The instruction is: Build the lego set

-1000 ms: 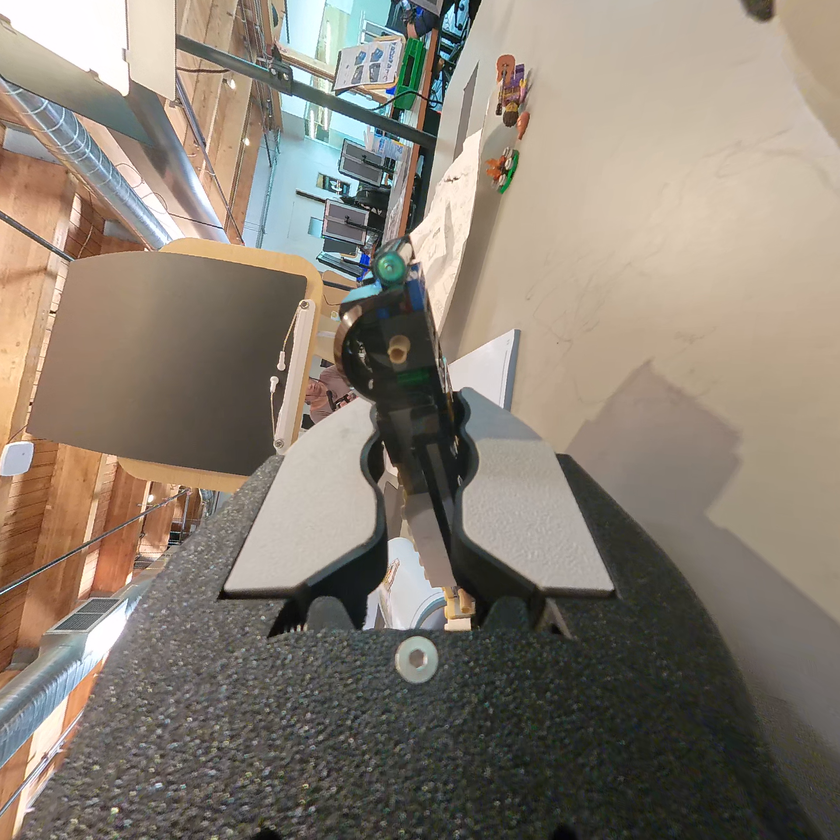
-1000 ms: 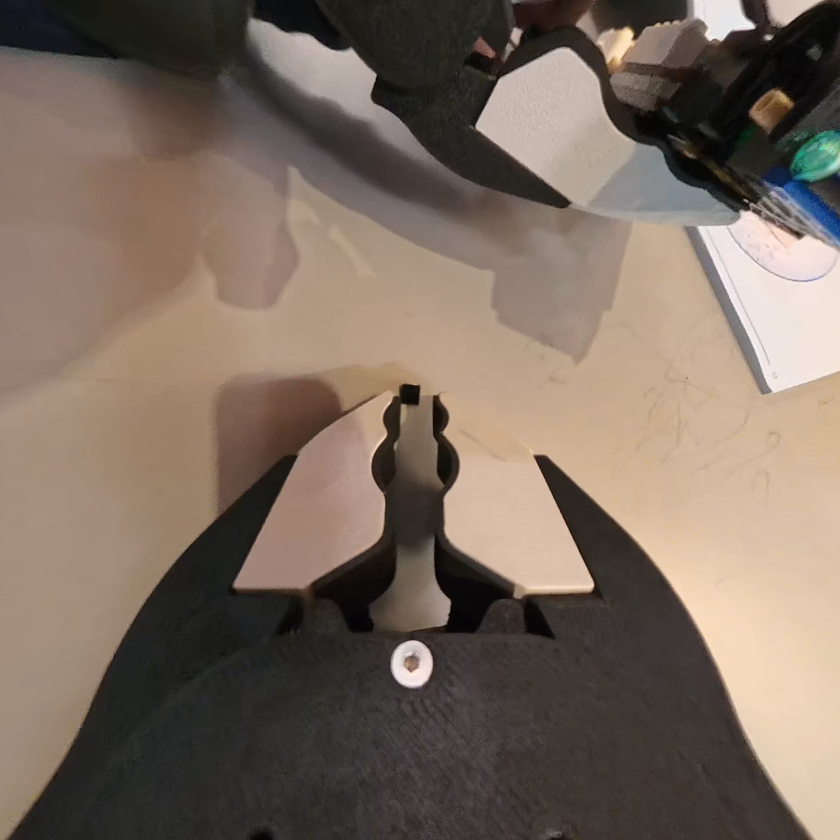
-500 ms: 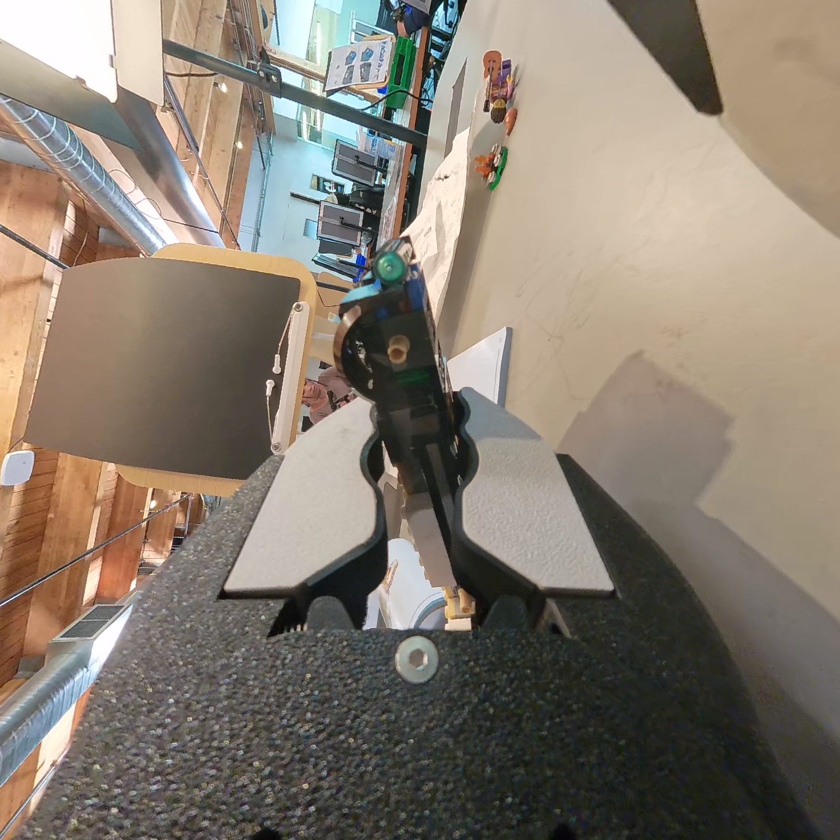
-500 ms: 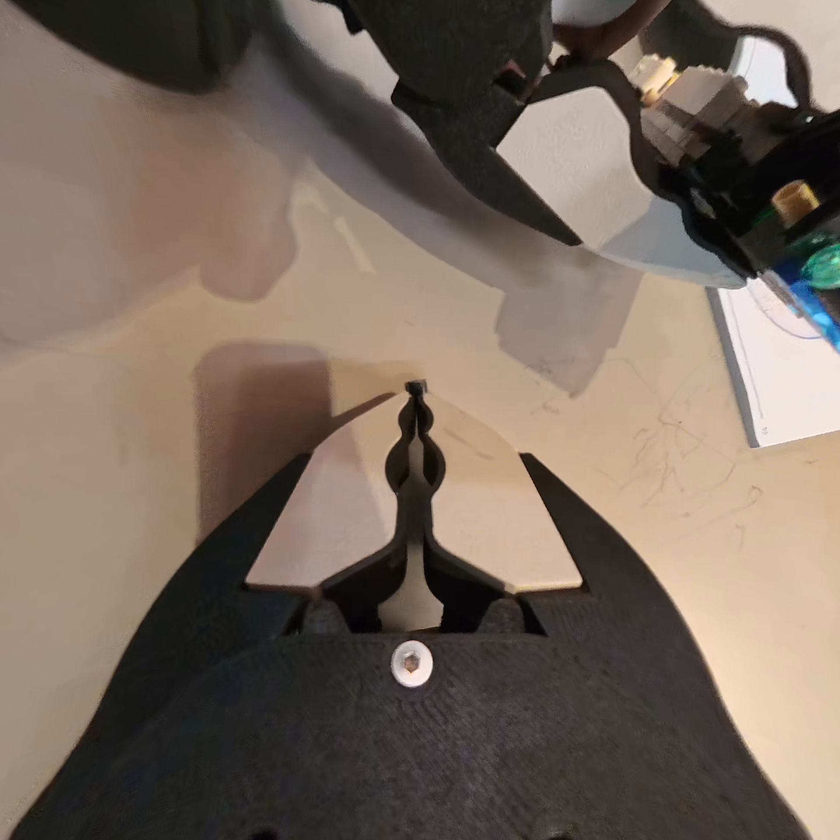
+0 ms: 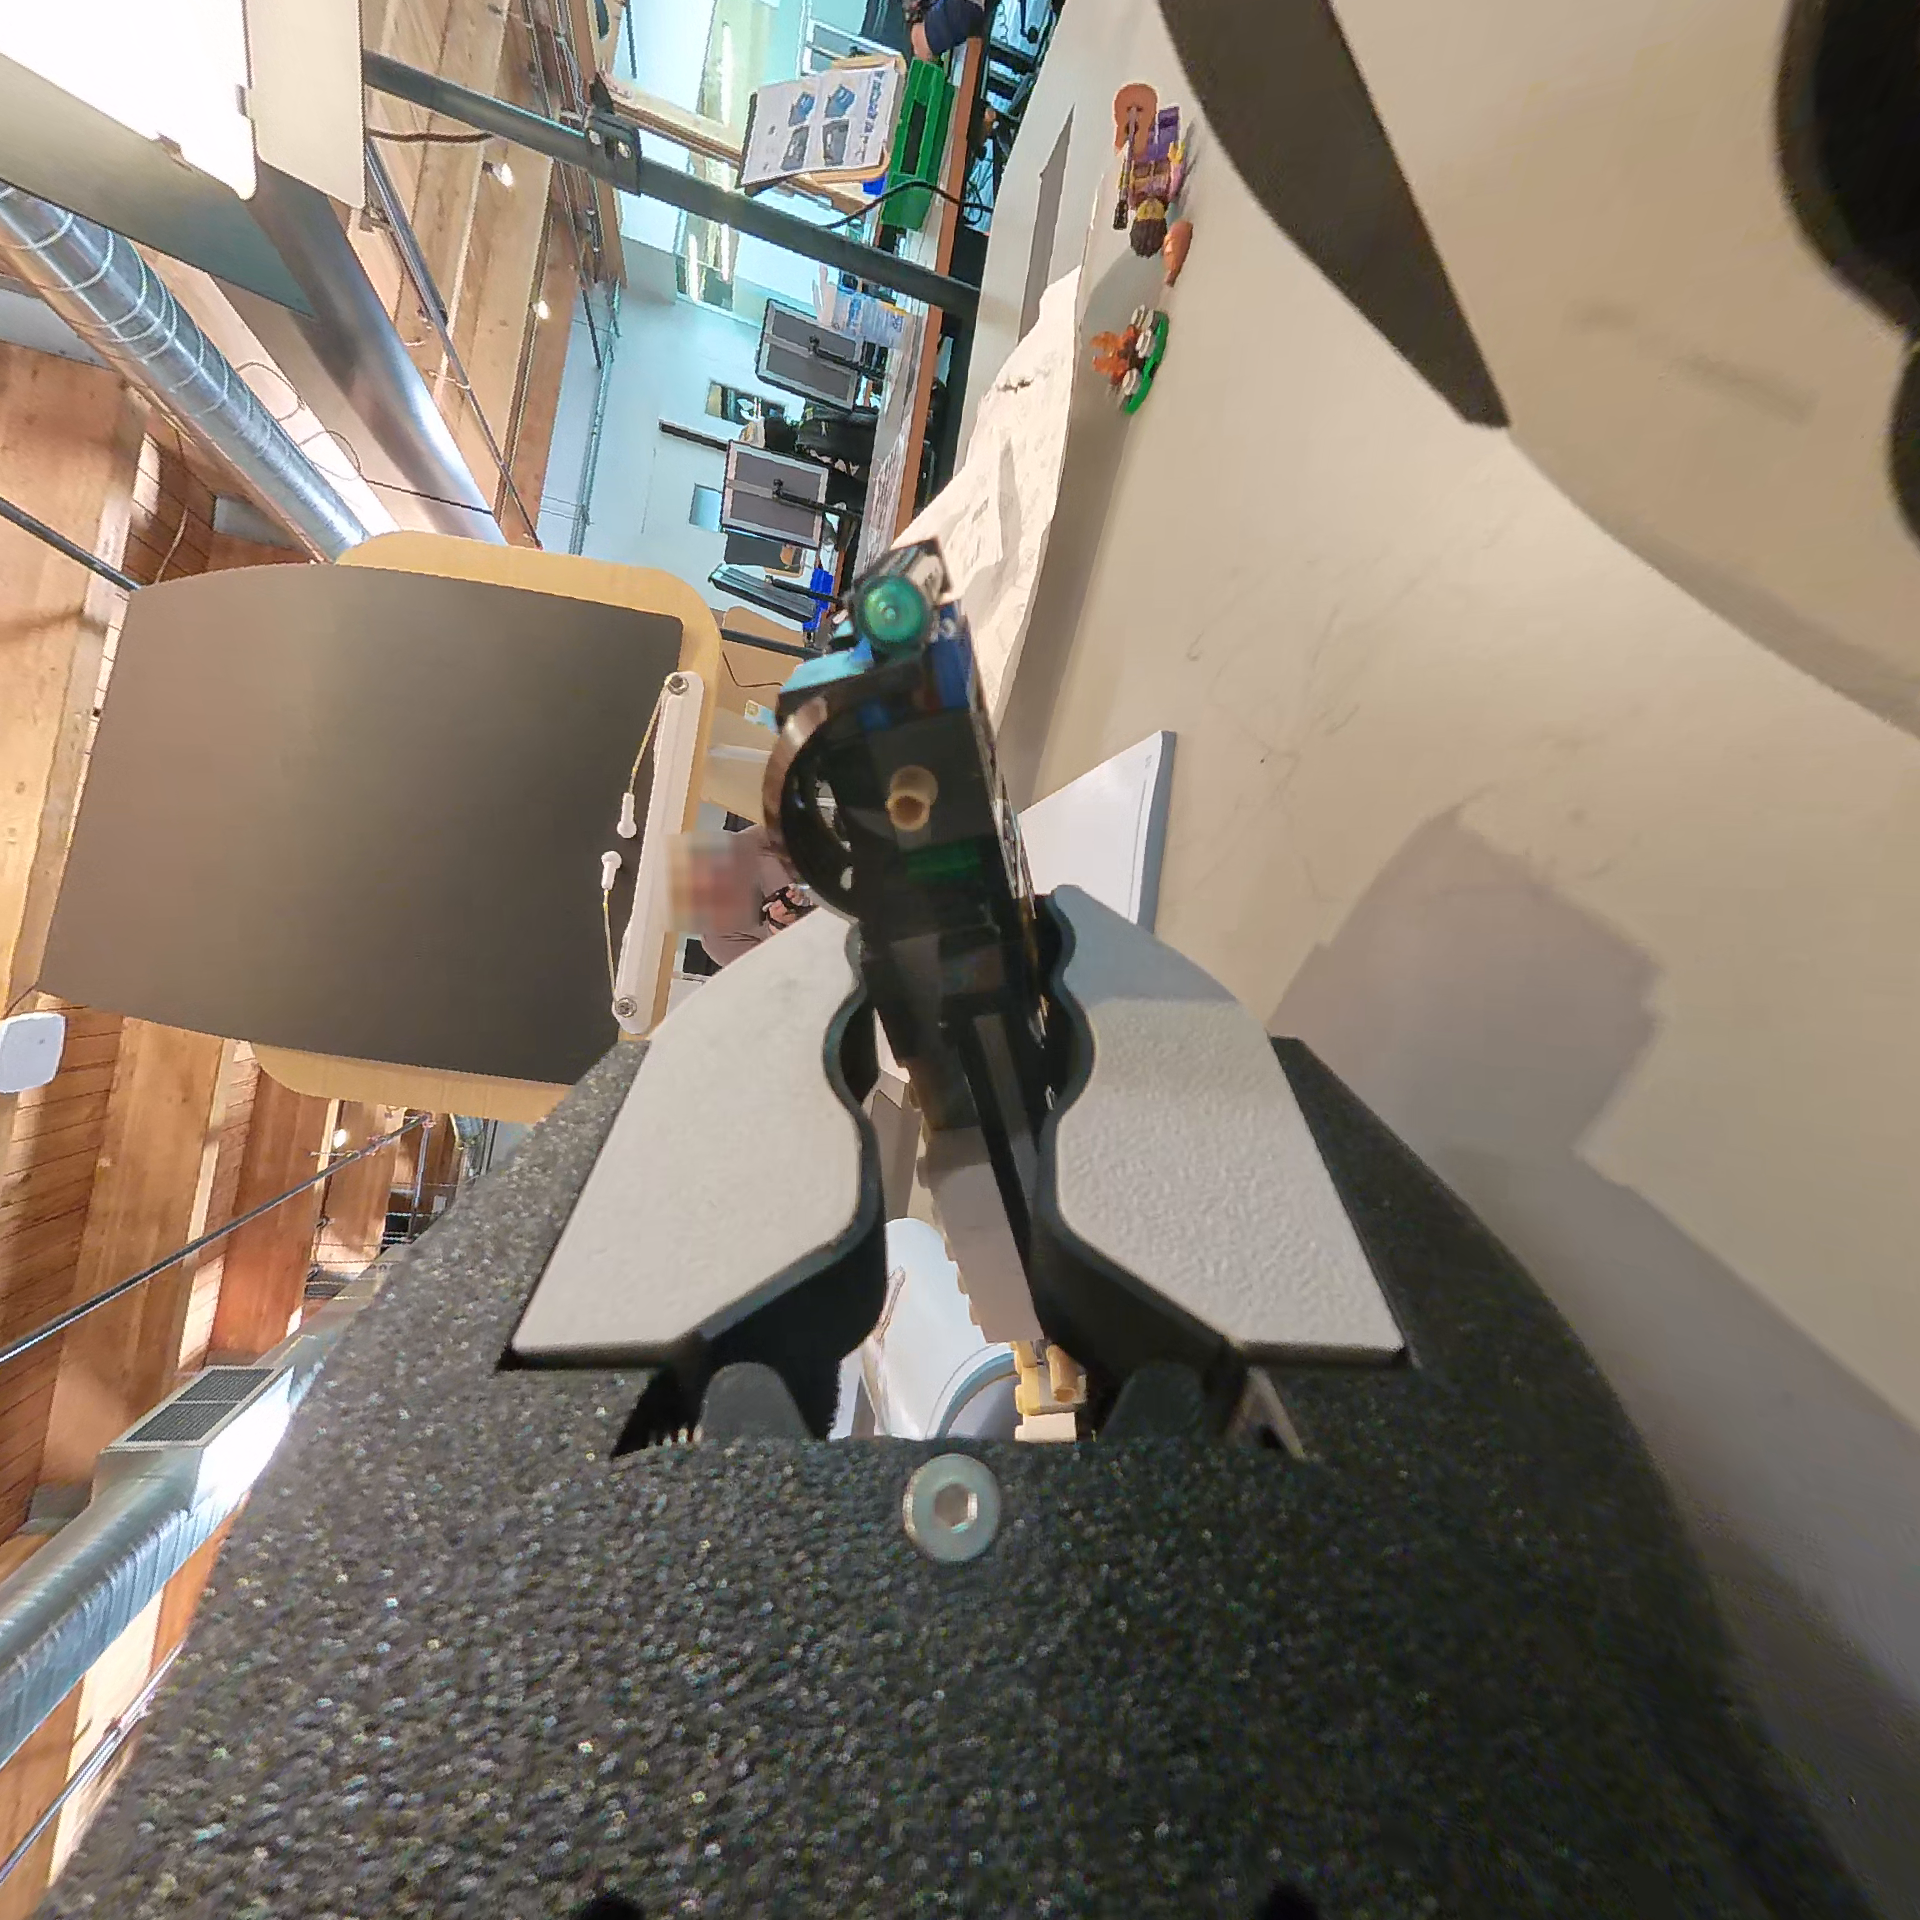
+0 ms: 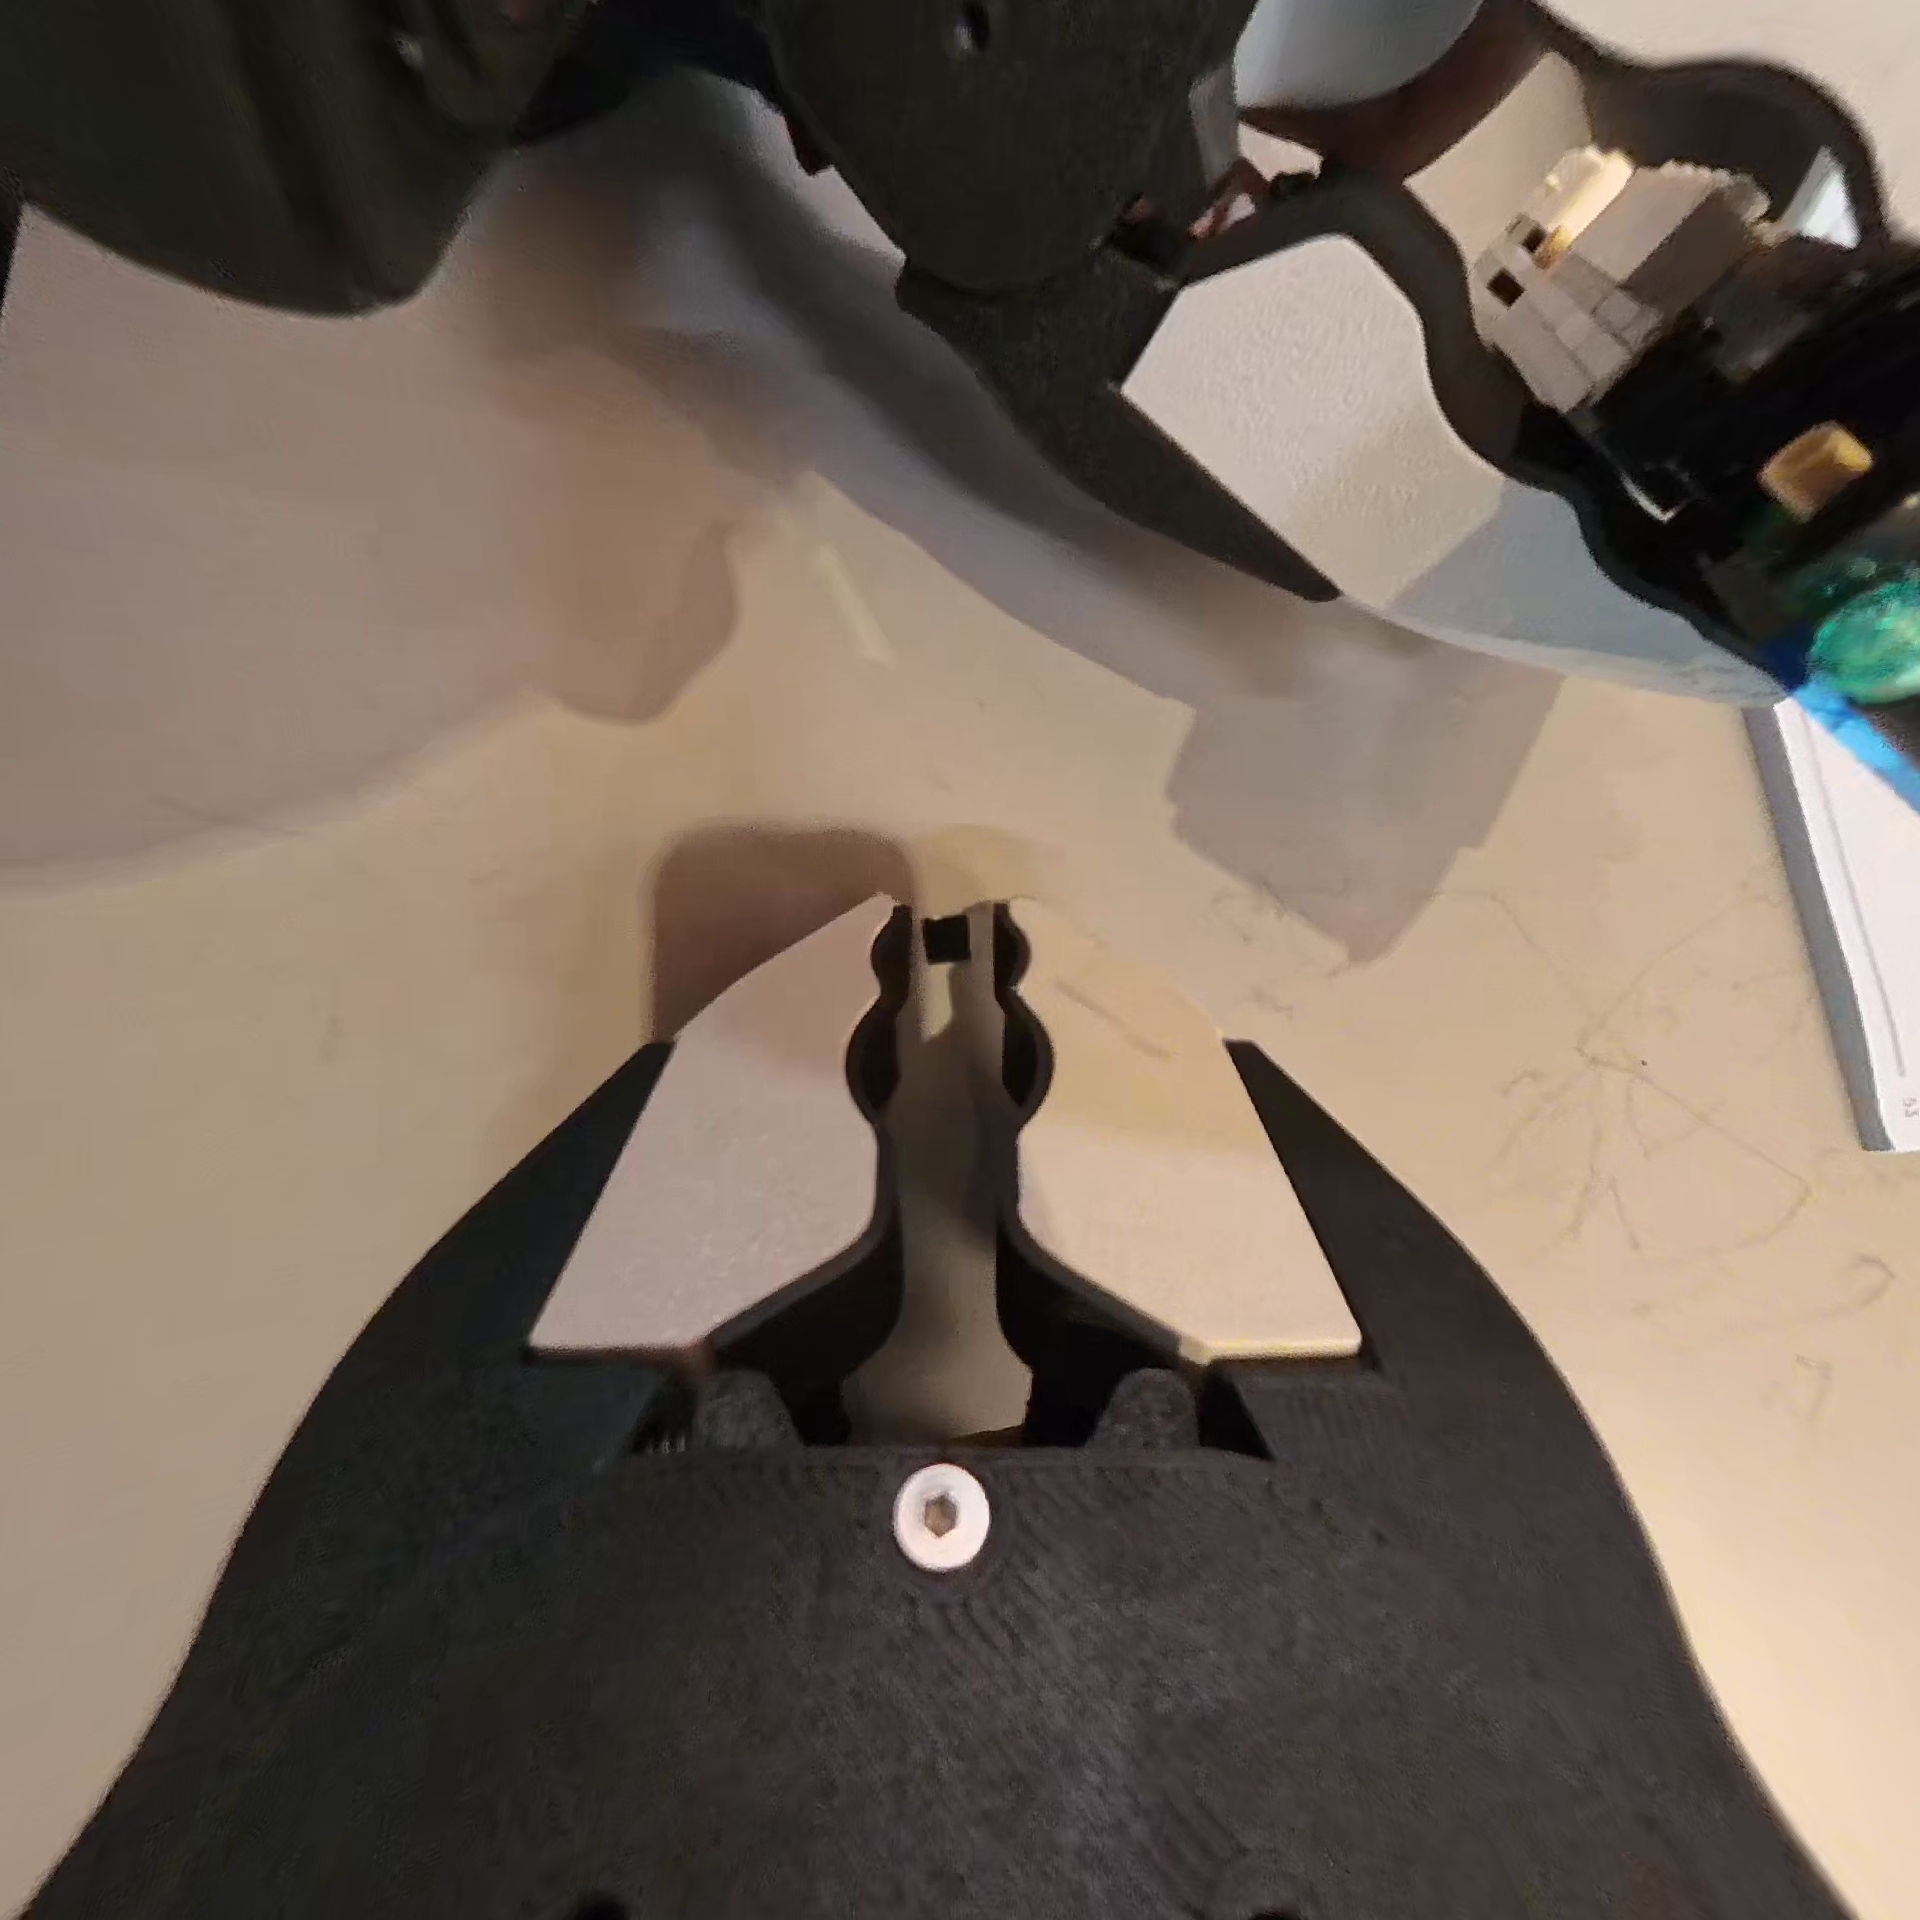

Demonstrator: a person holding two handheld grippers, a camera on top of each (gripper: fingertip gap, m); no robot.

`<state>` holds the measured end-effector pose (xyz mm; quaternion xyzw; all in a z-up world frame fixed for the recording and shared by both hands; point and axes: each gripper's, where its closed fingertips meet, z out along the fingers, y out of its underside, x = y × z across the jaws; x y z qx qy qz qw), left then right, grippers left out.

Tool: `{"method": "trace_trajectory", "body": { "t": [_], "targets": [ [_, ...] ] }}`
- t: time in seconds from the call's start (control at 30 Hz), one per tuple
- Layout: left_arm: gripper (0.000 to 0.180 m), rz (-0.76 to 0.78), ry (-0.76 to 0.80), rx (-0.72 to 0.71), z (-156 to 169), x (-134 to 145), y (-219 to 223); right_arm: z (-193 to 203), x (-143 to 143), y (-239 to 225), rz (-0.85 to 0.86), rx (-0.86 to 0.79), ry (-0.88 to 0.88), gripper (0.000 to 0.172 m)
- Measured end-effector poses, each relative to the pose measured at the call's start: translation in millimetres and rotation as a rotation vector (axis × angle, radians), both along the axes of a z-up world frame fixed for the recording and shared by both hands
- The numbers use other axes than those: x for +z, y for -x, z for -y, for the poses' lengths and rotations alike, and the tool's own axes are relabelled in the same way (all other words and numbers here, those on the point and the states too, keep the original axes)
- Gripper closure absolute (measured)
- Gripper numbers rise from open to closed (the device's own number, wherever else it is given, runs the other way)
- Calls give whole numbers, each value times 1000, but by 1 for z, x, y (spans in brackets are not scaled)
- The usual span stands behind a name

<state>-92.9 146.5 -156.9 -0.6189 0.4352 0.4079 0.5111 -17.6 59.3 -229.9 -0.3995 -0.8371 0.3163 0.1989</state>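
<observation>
Left wrist view: the left tongs (image 5: 961,997) clamp one black brick model (image 5: 925,831) at frame centre, long axis pointing up-frame.

Right wrist view: the right tongs (image 6: 948,925) stand narrowly apart around one tiny black cube (image 6: 945,940) on the bench (image 6: 312,987), pads not pressing.

You won't find writing you can read here. Far beyond your left fingers (image 5: 1132,1049), a poster (image 5: 826,125) bears print too small to make out; right of your right fingers (image 6: 1091,1049), a white sheet (image 6: 1860,935) carries tiny blurred marks.
</observation>
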Motion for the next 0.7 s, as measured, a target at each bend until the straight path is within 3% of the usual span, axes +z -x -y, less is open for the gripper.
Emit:
{"method": "trace_trajectory", "body": {
  "t": [0.1, 0.43, 0.7],
  "targets": [
    [152, 2, 7, -1, 3, 0, 1, -3, -1, 1, -10, -11, -28, 164],
    [152, 0, 7, -7, 3, 0, -2, -4, 11, -10, -176, 10, -215, 162],
    [152, 2, 12, -4, 2, -1, -2, -8, 11, -15, -125, -17, -93, 158]
  ]
}}
